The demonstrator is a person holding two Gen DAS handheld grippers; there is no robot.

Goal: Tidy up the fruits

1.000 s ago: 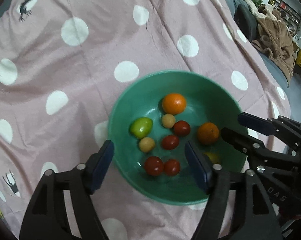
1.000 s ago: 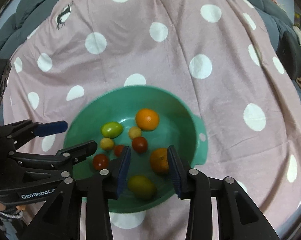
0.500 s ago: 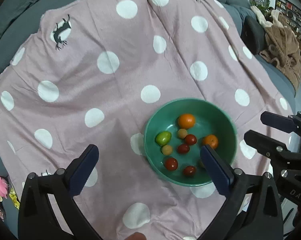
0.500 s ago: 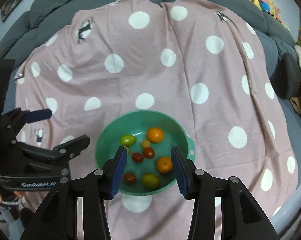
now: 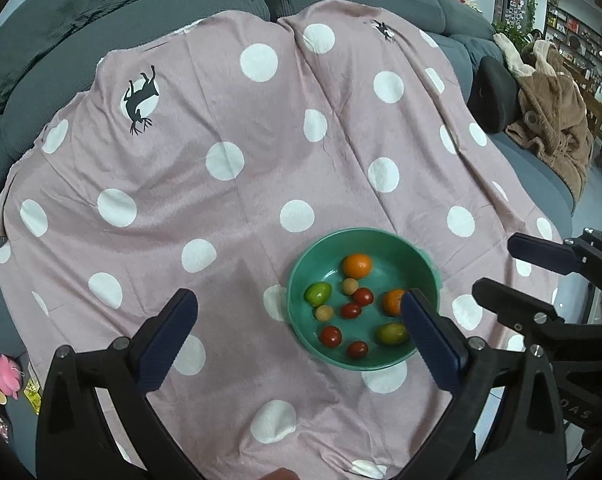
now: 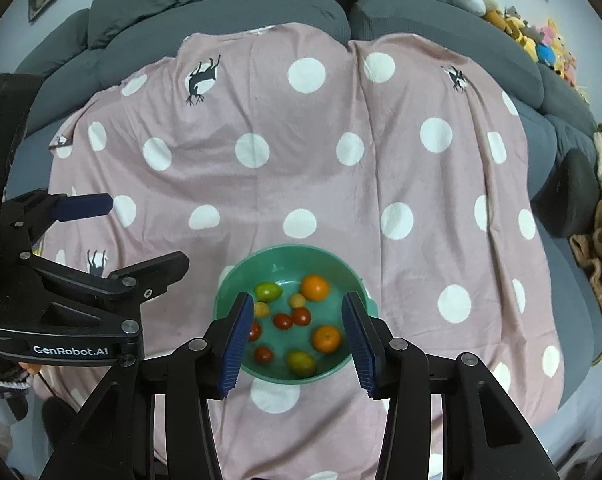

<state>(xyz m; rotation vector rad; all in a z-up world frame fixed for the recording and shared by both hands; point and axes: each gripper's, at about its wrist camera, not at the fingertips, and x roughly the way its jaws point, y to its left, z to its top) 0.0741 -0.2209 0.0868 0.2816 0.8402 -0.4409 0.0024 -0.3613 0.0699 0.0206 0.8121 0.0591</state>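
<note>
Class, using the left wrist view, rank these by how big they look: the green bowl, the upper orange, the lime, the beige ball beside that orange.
1. green bowl
2. upper orange
3. lime, only slightly smaller
4. beige ball

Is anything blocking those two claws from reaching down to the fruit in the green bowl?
Nothing visible. Both the left gripper and the right gripper hang open above the bowl, which has no lid, and only air lies between them and the fruit.
</note>
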